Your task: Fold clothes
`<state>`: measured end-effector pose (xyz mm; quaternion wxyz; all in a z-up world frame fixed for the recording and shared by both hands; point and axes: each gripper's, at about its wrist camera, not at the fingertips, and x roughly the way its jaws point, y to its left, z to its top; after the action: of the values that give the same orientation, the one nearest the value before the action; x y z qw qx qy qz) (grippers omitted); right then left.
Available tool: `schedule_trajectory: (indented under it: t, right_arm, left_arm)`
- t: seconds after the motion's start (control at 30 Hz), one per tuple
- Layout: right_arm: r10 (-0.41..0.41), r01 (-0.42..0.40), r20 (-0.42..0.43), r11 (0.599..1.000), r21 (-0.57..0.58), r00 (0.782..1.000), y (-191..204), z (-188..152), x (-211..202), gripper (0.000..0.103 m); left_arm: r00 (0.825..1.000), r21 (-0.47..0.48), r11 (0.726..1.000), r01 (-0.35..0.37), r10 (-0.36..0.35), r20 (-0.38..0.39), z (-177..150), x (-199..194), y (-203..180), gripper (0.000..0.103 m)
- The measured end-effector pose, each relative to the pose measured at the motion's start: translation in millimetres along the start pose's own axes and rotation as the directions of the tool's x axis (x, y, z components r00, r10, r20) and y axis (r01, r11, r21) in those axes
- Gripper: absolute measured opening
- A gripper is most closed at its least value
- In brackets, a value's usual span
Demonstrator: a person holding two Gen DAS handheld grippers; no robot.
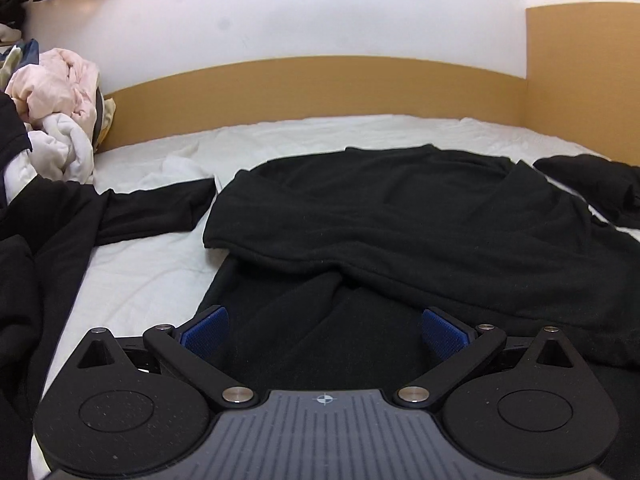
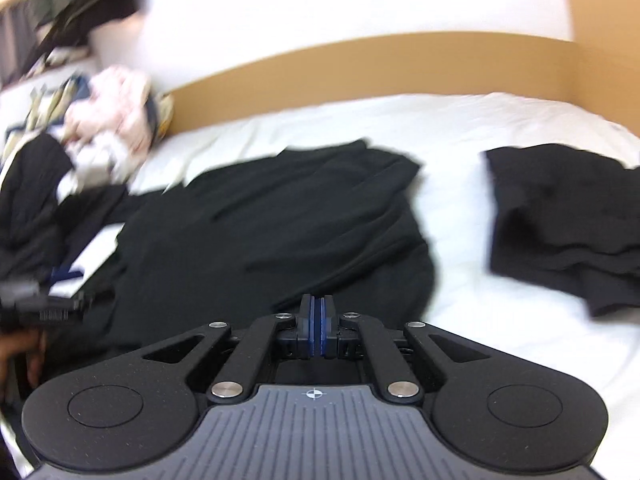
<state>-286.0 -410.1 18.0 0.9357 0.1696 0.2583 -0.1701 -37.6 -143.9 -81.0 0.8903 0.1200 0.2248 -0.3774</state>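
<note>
A black long-sleeved garment (image 1: 400,216) lies spread on the white bed sheet (image 1: 152,272), its far part folded over the near part. One sleeve (image 1: 160,208) stretches to the left. My left gripper (image 1: 324,328) is open just above the garment's near part, with nothing between its blue pads (image 1: 206,330). In the right wrist view the same garment (image 2: 260,232) lies ahead, blurred. My right gripper (image 2: 319,328) is shut with its pads pressed together; I see no cloth between them. The left gripper's body (image 2: 44,308) shows at the left edge.
A folded black garment (image 2: 568,220) lies on the sheet to the right, also in the left wrist view (image 1: 600,188). A heap of pink, white and dark clothes (image 1: 56,120) sits at the left. A wooden bed frame (image 1: 320,84) and white wall bound the far side.
</note>
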Motion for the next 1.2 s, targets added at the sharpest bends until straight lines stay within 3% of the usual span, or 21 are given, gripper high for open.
schedule_trajectory:
  t: [0.07, 0.13, 0.2, 0.23, 0.27, 0.33, 0.37, 0.4, 0.43, 0.53, 0.7, 0.83, 0.9, 0.97, 1.07, 1.13, 1.2]
  right_arm:
    - [-0.038, 0.038, 0.014, 0.999, 0.017, 0.999, -9, 1, -2, 0.004]
    - [0.018, -0.019, 0.023, 0.999, 0.027, 1.0, -12, -2, 2, 0.006]
    - [0.126, -0.126, -0.009, 0.992, 0.016, 0.992, -7, -5, 16, 0.024]
    - [0.155, -0.155, -0.035, 0.988, 0.006, 0.987, -2, -7, 25, 0.05]
    - [0.163, -0.164, -0.065, 0.986, -0.007, 0.984, 3, -10, 35, 0.064]
    - [0.151, -0.155, -0.113, 0.987, -0.031, 0.982, 12, -17, 53, 0.063]
    - [0.143, -0.15, -0.135, 0.988, -0.039, 0.98, 16, -20, 61, 0.058]
    - [0.141, -0.15, -0.155, 0.987, -0.054, 0.978, 20, -24, 66, 0.045]
    - [0.132, -0.147, -0.166, 0.986, -0.084, 0.977, 25, -28, 66, 0.005]
    - [0.092, -0.112, -0.137, 0.983, -0.143, 0.986, 30, -27, 51, 0.005]
    - [0.031, -0.03, -0.067, 0.999, 0.014, 0.997, -14, -11, 18, 0.005]
    - [0.046, -0.049, -0.157, 0.999, -0.015, 0.987, -15, -16, 28, 0.007]
    - [0.038, -0.046, -0.145, 0.998, -0.051, 0.989, -7, -14, 30, 0.022]
    - [0.032, -0.036, -0.06, 0.997, -0.065, 0.998, -1, -11, 28, 0.059]
    - [0.071, -0.069, 0.029, 0.996, -0.064, 0.997, 5, -11, 36, 0.063]
    - [0.104, -0.101, 0.04, 0.992, -0.075, 0.994, 13, -11, 43, 0.063]
    - [0.126, -0.123, 0.027, 0.988, -0.094, 0.992, 20, -10, 52, 0.063]
  left_arm:
    - [1.0, 0.011, 1.0, -0.007, 0.007, -0.006, -1, 1, -2, 0.102]
    - [1.0, 0.019, 1.0, -0.018, 0.018, -0.01, -1, 1, -4, 0.102]
    - [1.0, 0.028, 0.999, -0.025, 0.026, -0.016, -1, 2, -5, 0.102]
    - [0.999, 0.033, 0.999, -0.03, 0.031, -0.022, -1, 3, -7, 0.102]
    - [0.999, 0.039, 0.999, -0.034, 0.035, -0.027, -1, 3, -8, 0.102]
    - [0.999, 0.052, 0.998, -0.038, 0.04, -0.034, -1, 5, -10, 0.102]
    - [0.998, 0.056, 0.998, -0.039, 0.041, -0.037, -2, 5, -11, 0.102]
    - [0.999, 0.057, 0.998, -0.039, 0.041, -0.036, -2, 4, -11, 0.102]
    - [0.999, 0.056, 0.998, -0.038, 0.04, -0.035, -2, 4, -11, 0.102]
    - [0.999, 0.038, 0.999, -0.034, 0.035, -0.041, -2, 5, -8, 0.102]
    - [0.999, 0.011, 1.0, -0.024, 0.025, -0.045, -2, 5, -4, 0.102]
    - [0.998, -0.019, 1.0, -0.021, 0.02, -0.055, -2, 5, 0, 0.102]
    - [0.999, -0.025, 0.999, -0.022, 0.02, -0.044, -1, 3, 1, 0.102]
    - [1.0, -0.016, 1.0, -0.015, 0.015, 0.006, 3, -7, 4, 0.102]
    - [0.993, 0.127, 0.988, -0.086, 0.074, 0.094, 25, -15, 2, 0.102]
    - [0.993, 0.267, 0.956, -0.121, 0.112, 0.048, 38, 4, -1, 0.102]
    - [0.992, 0.373, 0.922, -0.105, 0.125, -0.03, 42, 31, -2, 0.101]
